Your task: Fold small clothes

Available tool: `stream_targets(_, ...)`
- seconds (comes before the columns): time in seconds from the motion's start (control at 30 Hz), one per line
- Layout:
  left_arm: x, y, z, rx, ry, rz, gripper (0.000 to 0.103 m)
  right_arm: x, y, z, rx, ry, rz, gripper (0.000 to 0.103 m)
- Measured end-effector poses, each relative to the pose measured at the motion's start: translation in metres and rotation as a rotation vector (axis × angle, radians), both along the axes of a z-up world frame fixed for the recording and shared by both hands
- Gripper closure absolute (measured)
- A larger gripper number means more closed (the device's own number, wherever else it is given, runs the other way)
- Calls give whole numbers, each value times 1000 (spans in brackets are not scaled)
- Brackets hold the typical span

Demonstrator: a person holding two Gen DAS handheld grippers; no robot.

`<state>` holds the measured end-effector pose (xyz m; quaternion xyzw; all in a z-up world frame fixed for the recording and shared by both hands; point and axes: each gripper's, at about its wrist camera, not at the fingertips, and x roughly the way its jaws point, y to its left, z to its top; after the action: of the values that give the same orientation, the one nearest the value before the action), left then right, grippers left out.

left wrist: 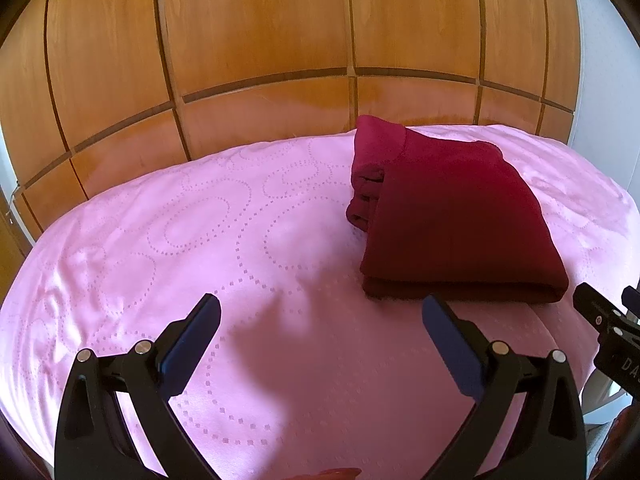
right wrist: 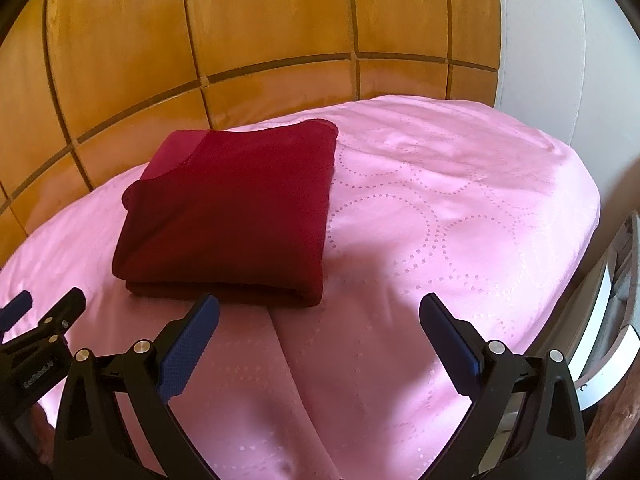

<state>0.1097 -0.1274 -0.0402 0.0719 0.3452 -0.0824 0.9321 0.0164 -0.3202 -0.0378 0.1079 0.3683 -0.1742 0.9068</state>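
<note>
A dark red garment (left wrist: 452, 216) lies folded into a thick rectangle on the pink bedspread (left wrist: 200, 240). Its layered edges show on its left side in the left wrist view. My left gripper (left wrist: 320, 320) is open and empty, hovering above the cover just short of the garment's near edge. The right wrist view has the same folded garment (right wrist: 228, 208) at centre left on the bedspread (right wrist: 440, 220). My right gripper (right wrist: 320, 316) is open and empty too, just in front of the garment's near right corner. Each gripper shows at the edge of the other's view.
A wooden panelled wardrobe (left wrist: 260, 40) stands behind the bed. A white wall (right wrist: 560, 40) is at the right. The bed's right edge (right wrist: 592, 216) drops toward pale furniture (right wrist: 616, 300) below.
</note>
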Motion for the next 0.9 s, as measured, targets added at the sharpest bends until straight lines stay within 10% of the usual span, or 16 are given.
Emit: stream_targets(0.9,1,1,-2,-8,24,-5,2,2,2,-4,6,13,7,4)
